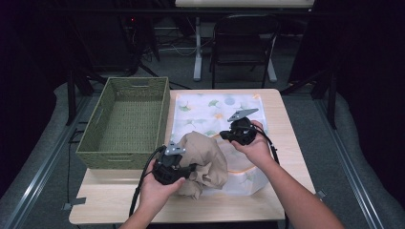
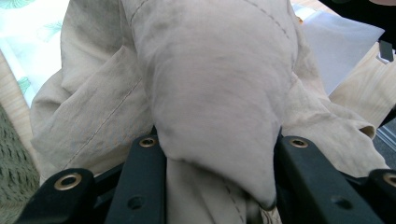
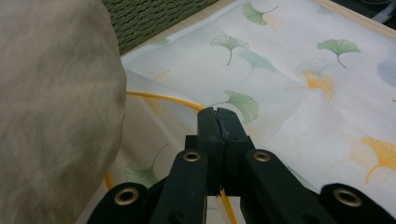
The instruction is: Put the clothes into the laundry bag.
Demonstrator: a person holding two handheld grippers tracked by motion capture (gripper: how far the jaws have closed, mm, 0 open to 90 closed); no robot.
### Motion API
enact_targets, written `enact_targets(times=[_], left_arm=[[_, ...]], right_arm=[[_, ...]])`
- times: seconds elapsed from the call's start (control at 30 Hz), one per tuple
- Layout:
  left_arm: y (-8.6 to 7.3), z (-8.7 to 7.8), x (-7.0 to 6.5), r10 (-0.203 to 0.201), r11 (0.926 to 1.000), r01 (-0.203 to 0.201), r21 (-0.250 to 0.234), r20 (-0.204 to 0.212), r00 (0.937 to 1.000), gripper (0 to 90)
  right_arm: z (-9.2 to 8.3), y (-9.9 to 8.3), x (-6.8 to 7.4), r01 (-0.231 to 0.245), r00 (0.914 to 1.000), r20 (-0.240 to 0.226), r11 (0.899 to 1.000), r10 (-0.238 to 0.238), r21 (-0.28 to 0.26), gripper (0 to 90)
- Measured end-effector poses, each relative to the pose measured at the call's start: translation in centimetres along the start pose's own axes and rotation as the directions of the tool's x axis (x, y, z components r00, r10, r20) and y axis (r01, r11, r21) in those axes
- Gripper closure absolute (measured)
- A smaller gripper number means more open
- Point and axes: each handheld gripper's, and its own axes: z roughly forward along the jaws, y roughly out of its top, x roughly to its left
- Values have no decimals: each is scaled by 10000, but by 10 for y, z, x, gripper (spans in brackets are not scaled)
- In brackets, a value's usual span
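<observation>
A person's left gripper (image 1: 190, 168) clamps a thick fold of a crumpled beige garment (image 1: 204, 161) between its 2 black jaws, the bundle bulging out above them, while the right gripper (image 1: 223, 134) hangs just beside the garment's far side with its jaws pressed together on nothing. The garment sits heaped on the near part of a white cloth (image 1: 210, 110) printed with green and yellow ginkgo leaves, just right of the woven basket (image 1: 89, 144); relative to that basket, the right gripper is further right again, over the cloth. A thin yellow cord (image 3: 159, 99) curves along a fold of the cloth close to the garment. To do the step well, it seems wise to keep the left clamp firm on the gathered fold, spread the right jaws and take a second hold on a loose edge away from the first, so the heap carries evenly toward the basket without trailing or dragging the cloth beneath. The garment looks like soft, matte, linen-like fabric with stitched seams (image 2: 105, 122), limp and prone to slipping. The cloth is thin, smooth and faintly sheer. The basket is a rigid olive-green rectangle, tightly woven, with cut-out handles and an open top.
</observation>
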Motion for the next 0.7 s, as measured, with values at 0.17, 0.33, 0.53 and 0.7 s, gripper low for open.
enact_targets(times=[0.17,0.33,0.53,0.7], left_arm=[[-1,4,-4,47,10000,-48,49,189,9998,660],[0,11,-10,186,9998,-188,56,222,9996,660],[2,19,-15,203,9998,-206,70,373,9991,660],[5,28,-23,294,9995,-300,113,522,9982,661]], right_arm=[[-2,9,0,-118,9999,76,9998,119,-183,897],[-4,13,-1,-293,9995,58,9993,294,-219,897],[-4,13,-1,-285,9996,17,9992,286,-282,896],[-5,13,-1,-297,9996,-1,9988,297,-386,897]])
